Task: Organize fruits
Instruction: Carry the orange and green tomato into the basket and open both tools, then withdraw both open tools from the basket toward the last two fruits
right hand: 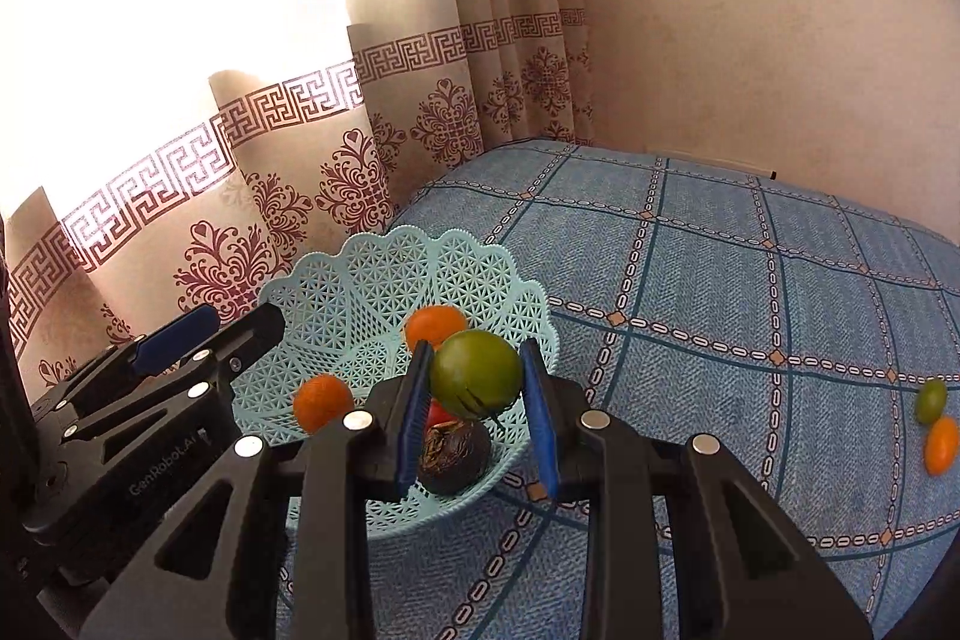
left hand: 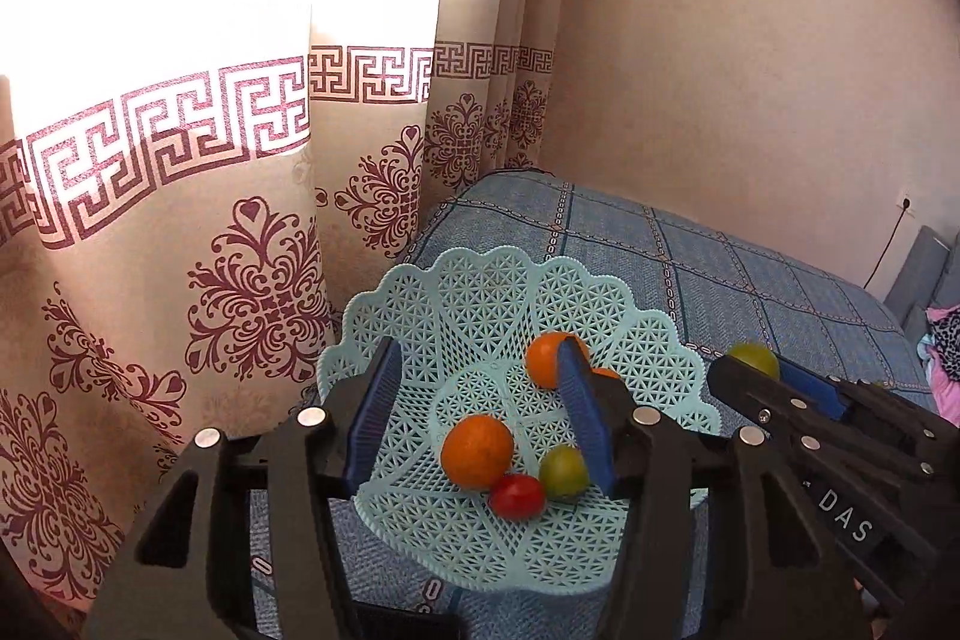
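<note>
A large green fruit (right hand: 475, 375) is being gripped between the blue pads (right hand: 413, 418) of the right gripper (right hand: 477, 403), squeezed from both sides and held above the near rim of the pale blue lattice basket (right hand: 336, 292). In the left wrist view the same fruit (left hand: 753, 359) is being glimpsed at the tip of the right gripper (left hand: 774, 379), just beyond the basket's right edge (left hand: 672, 352).

The left gripper (left hand: 480, 409) is being held spread wide with nothing between its fingers, poised over the basket's bowl. Between and just ahead of its fingers, an orange (left hand: 477, 451), a red tomato (left hand: 517, 495) and a small green fruit (left hand: 563, 472) are being shown touching one another on the basket floor. A second orange (left hand: 549, 358) is being partly hidden behind the right finger, further forward in the basket.

From the right wrist view, a dark wrinkled fruit (right hand: 453, 457) is being seen directly beneath the held fruit, lying inside the basket, with a red sliver beside it and two oranges ahead and to the left (right hand: 323, 403) (right hand: 435, 325). Well off to the right of this gripper, a small green fruit (right hand: 931, 400) and a small orange fruit (right hand: 941, 445) are lying touching on the blue checked bedspread (right hand: 720, 280). The basket is being supported by that bedspread, near the patterned curtain (right hand: 288, 196).
</note>
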`<state>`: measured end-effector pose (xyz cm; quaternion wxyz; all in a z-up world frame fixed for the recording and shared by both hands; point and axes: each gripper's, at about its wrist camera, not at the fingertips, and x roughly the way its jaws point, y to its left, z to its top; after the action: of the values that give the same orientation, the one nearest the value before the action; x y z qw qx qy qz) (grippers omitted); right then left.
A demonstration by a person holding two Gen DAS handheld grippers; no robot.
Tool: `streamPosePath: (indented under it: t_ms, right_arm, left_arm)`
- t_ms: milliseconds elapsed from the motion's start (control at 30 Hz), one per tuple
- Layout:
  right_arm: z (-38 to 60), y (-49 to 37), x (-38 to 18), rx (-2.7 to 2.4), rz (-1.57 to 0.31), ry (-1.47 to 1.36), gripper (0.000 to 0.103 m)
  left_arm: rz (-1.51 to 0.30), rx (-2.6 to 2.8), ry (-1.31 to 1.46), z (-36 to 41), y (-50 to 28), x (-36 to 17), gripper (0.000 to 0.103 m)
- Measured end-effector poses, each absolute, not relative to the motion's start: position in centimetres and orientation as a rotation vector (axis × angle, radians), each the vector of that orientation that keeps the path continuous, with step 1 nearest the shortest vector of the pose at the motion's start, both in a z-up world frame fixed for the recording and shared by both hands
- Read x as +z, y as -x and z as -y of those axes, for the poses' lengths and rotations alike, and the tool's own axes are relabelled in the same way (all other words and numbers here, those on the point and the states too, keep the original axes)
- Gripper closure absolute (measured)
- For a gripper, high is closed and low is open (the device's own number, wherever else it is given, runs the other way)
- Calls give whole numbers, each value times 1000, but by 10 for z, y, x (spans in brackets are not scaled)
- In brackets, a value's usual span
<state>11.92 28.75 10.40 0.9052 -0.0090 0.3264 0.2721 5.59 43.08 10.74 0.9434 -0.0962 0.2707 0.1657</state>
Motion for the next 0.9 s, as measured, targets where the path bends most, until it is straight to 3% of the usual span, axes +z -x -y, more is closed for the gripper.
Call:
streamPosePath:
  t_ms: [100,267,400,467,533,567,800,900]
  right_arm:
    - [-294,-117,101,575,-682,25,74]
    - [-305,-112,96,605,-698,35,73]
    - [-312,-111,93,644,-725,23,73]
    - [-314,-109,91,651,-729,24,72]
    - [-313,-108,91,658,-730,14,58]
    - [-311,-107,92,653,-724,4,41]
    - [-297,-104,94,602,-703,-4,39]
    - [-290,-105,92,577,-704,-17,39]
  left_arm:
    - [-536,367,201,-437,-52,111,45]
    - [-513,390,216,-441,-45,116,27]
    - [-499,401,211,-442,-40,120,25]
    - [-493,405,215,-444,-39,122,19]
    - [-485,412,213,-446,-37,123,17]
    - [-485,413,215,-447,-38,124,16]
    - [-490,400,215,-443,-36,125,16]
    - [-487,392,207,-438,-35,126,9]
